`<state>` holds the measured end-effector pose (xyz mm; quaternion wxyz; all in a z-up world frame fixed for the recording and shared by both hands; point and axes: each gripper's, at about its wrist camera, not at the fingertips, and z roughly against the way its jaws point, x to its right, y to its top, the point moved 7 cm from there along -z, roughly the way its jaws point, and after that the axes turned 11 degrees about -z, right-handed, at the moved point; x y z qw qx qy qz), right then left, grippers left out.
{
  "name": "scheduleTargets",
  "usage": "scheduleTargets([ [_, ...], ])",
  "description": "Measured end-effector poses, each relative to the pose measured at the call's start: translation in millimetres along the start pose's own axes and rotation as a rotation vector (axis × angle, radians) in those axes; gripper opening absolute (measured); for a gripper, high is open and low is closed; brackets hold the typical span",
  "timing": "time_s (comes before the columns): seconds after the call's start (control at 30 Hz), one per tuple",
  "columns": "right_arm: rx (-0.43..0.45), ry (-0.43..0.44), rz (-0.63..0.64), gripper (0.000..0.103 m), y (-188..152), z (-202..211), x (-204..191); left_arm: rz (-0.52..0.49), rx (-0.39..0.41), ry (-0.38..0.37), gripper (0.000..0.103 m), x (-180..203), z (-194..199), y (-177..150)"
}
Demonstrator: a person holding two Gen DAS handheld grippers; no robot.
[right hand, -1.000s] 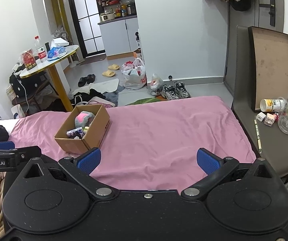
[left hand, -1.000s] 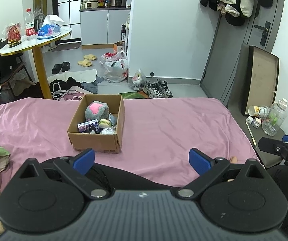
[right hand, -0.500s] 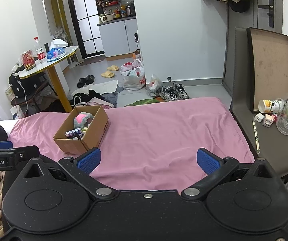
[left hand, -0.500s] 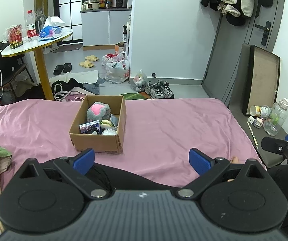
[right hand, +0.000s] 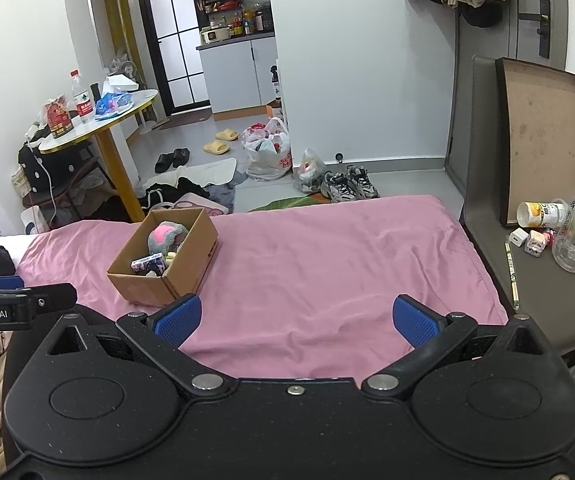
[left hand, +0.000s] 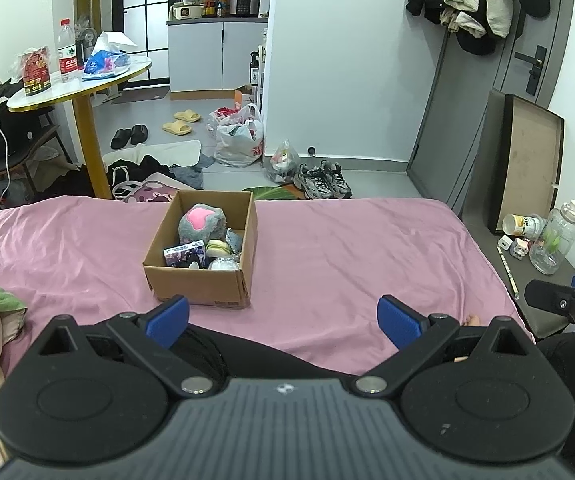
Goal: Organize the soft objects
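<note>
Box: cardboard box on the pink sheet, plush toy inside
Change: both views crept slightly nearer; contents unmoved
Tongs: left gripper and right gripper released, empty

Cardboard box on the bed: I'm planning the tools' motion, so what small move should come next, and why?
Probably just hold both open. The left tool and right tool are empty, the grey-and-pink plush toy lies in the cardboard box, and the pink sheet shows nothing loose. That fits sorting finished or unpacking ahead alike.
</note>
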<state>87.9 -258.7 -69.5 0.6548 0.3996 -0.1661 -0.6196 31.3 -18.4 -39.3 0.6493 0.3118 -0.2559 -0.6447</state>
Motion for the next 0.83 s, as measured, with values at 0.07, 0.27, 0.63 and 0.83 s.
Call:
scheduleTargets([
  [0.07, 0.0, -0.001, 0.002, 0.103, -0.1, 0.1, -0.6, 0.006, -0.001, 0.001, 0.1, -1.6, -0.5, 0.1],
  [0.27, -0.001, 0.003, 0.002, 0.103, 0.5, -0.8, 0.7, 0.012, -0.001, -0.001, 0.1, -3.5, -0.6, 1.0],
  [0.63, -0.004, 0.005, -0.001, 0.103, -1.9, -2.3, 0.9, -0.003, 0.005, -0.007, 0.1, -1.6, -3.9, 0.6],
  [0.83, -0.015, -0.004, -0.009, 0.103, -6.4, -9.8, 0.7, 0.022, 0.014, -0.021, 0.1, -4.9, -7.7, 0.3],
])
